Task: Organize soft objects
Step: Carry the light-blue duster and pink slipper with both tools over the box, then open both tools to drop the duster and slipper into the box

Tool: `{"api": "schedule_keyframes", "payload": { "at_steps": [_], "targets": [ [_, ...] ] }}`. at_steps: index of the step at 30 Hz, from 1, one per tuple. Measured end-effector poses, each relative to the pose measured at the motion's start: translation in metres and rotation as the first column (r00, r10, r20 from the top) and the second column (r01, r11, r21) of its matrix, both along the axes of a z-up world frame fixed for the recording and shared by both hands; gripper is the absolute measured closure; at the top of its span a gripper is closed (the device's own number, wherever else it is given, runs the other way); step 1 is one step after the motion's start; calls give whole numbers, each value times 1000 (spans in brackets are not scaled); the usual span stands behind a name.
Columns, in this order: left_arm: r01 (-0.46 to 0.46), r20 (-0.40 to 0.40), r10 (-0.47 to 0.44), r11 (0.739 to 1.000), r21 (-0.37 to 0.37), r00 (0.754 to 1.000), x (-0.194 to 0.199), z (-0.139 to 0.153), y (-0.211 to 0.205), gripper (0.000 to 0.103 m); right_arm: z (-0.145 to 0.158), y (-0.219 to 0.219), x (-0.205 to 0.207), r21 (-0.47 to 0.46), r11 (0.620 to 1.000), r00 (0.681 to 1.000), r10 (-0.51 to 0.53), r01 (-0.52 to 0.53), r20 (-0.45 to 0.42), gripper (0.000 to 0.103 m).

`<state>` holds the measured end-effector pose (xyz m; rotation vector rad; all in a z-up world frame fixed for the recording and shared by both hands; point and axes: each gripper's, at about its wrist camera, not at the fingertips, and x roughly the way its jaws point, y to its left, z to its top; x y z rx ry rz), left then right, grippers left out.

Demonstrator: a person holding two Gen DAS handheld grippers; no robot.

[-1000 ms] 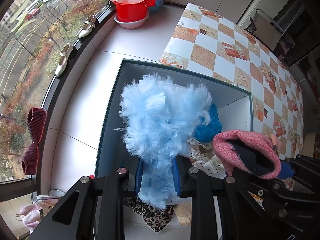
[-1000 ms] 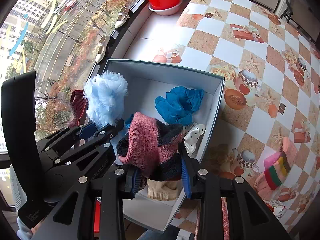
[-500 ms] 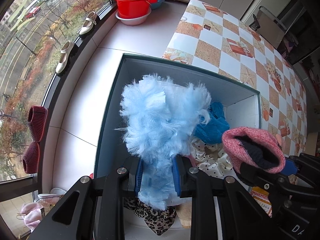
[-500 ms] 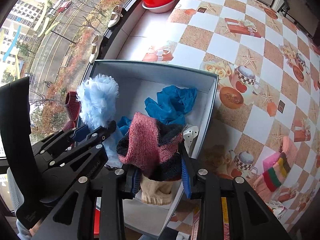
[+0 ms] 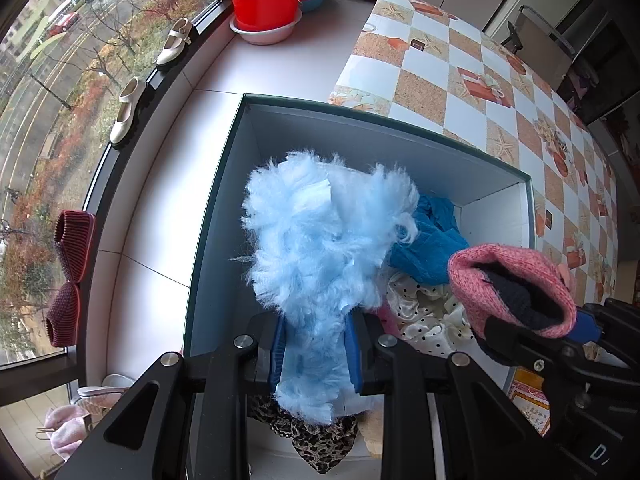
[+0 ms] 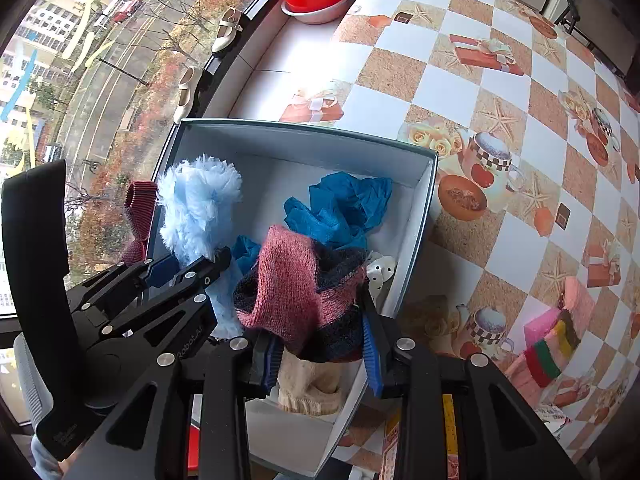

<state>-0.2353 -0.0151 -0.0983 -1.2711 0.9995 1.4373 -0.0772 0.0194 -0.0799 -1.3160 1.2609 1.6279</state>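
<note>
Both grippers hang over the open box, each with a soft thing clamped. The left gripper has its jaws drawn nearly together on the blue fluffy piece, whose pile spills out above and below the pads over the left half of the box. The right gripper holds the pink and navy knitted piece with its jaws a little apart, above the near right corner of the box. Both pieces look light, limp and easily squashed; a hold across the bunched middle, as here, seems safest, since loose fluff at the edge would likely slip or pull free. The left wrist view shows the leopard-print cloth and the full spread of the polka-dot cloth in the box. The right wrist view alone shows the beige knitted piece under its jaws, the whole blue cloth towards the far right of the box, and a striped knitted thing lying on the table right of the box.
</note>
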Motion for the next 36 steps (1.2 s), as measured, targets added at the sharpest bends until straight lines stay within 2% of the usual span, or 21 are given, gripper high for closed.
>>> {"api": "schedule_keyframes", "payload": {
  "at_steps": [12, 13, 15, 16, 19, 21, 22, 23, 27, 29, 32, 36],
  "targets": [
    [-2, 1, 2, 1000, 2, 1000, -2, -2, -1, 73, -6, 0, 0, -4, 1000, 1000, -2, 2, 14, 68],
    [-6, 9, 6, 1000, 7, 1000, -3, -2, -2, 68, -5, 0, 1, -4, 1000, 1000, -3, 3, 13, 68],
    [-10, 20, 10, 1000, 19, 1000, -2, 0, -3, 50, -4, 0, 1, -5, 1000, 1000, 1, -1, 7, 68],
    [-12, 8, 12, 1000, 23, 1000, -2, 1, -4, 39, -4, -1, 0, -6, 1000, 1000, 5, -5, 3, 66],
    [-30, 1, 30, 999, 15, 1000, -7, 3, -6, 20, -1, 0, 3, 15, 1000, 1000, 4, -4, 27, 50],
    [-43, 3, 43, 999, 1, 999, -11, 2, -8, 19, 1, 1, 8, 12, 1000, 1000, -9, 9, 21, 34],
    [-48, -2, 48, 999, 1, 999, -12, 3, -10, 19, 2, 2, 11, 12, 1000, 1000, -21, 21, 19, 17],
    [-50, 4, 50, 999, 10, 999, -11, 4, -11, 18, 5, 2, 13, 17, 999, 999, -33, 33, 12, 11],
    [-44, -13, 44, 998, 43, 999, -4, 16, -14, 10, 18, 3, 15, 35, 998, 999, -42, 42, -3, 11],
    [-39, -3, 40, 998, 44, 999, -2, 20, -13, 0, 27, 4, 17, 49, 998, 999, -40, 40, -2, 11],
    [-39, 6, 39, 998, 56, 999, 2, 28, -13, 0, 36, 5, 23, 37, 997, 997, -63, 65, -38, 10],
    [-53, 30, 51, 996, 71, 998, 5, 37, -13, 0, 49, 2, 29, 52, 997, 997, -61, 64, -44, 10]
  ]
}}
